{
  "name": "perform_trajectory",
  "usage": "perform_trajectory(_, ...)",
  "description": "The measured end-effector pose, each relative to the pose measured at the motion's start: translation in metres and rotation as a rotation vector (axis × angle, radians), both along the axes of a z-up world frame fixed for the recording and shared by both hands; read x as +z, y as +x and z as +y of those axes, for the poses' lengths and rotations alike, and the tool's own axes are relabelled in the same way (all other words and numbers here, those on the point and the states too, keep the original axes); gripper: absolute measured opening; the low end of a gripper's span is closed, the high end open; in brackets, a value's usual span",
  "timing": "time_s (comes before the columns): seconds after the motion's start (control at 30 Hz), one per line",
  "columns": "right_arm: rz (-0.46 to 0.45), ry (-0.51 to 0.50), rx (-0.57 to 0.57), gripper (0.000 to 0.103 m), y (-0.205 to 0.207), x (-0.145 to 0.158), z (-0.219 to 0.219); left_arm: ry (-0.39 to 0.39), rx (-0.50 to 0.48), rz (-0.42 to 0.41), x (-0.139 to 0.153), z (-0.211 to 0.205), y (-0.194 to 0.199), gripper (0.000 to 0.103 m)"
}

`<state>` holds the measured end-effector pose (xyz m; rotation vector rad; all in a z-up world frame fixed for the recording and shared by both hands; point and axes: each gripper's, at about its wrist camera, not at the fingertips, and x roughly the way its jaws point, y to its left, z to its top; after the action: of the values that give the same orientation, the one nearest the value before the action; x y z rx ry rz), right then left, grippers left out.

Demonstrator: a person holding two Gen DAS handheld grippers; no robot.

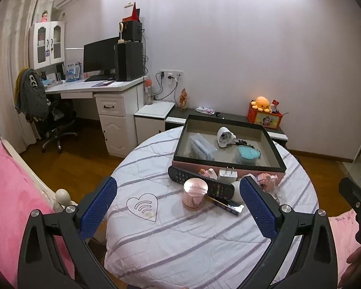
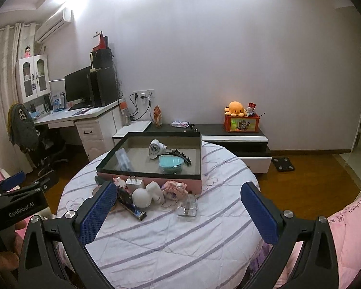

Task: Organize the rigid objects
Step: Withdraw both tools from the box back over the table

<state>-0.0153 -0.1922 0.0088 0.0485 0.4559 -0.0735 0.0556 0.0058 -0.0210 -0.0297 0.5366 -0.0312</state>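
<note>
In the left wrist view, the loose items crowd together just below the pink-sided box point(image 1: 228, 144) at centre right of the frame: a black remote control point(image 1: 199, 181) lies slanted, a pink lidded jar point(image 1: 195, 193) stands against its lower edge, and a white plug adapter point(image 1: 227, 174) sits just above it. The likely trouble is this crowding: reaching for one piece could nudge the jar over or push the remote into its neighbours, since little free room shows around any of them. The left gripper point(image 1: 178, 192) is spread wide and holds nothing; its blue pads straddle the cluster without touching it.

In the right wrist view, the same heap sits left of centre. A round white lamp-like object point(image 2: 142, 197) could roll off across the striped table cover point(image 2: 168, 240) if bumped, and a clear glass piece point(image 2: 187, 207) at centre is hard to read against the cloth, so a grasp may miss it. The right gripper point(image 2: 178, 201) is also wide apart and empty. The box already holds a small white hair dryer point(image 2: 156, 148) and a teal lidded container point(image 2: 170, 165).
</note>
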Motion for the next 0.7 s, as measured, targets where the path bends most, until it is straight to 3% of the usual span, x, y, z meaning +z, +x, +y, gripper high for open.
perform_trajectory(0.7, 0.072, -0.011, -0.021, 0.103, 0.020, -0.022, -0.008, 0.009, -0.017, 0.057, -0.025, -0.003, 0.012, 0.103)
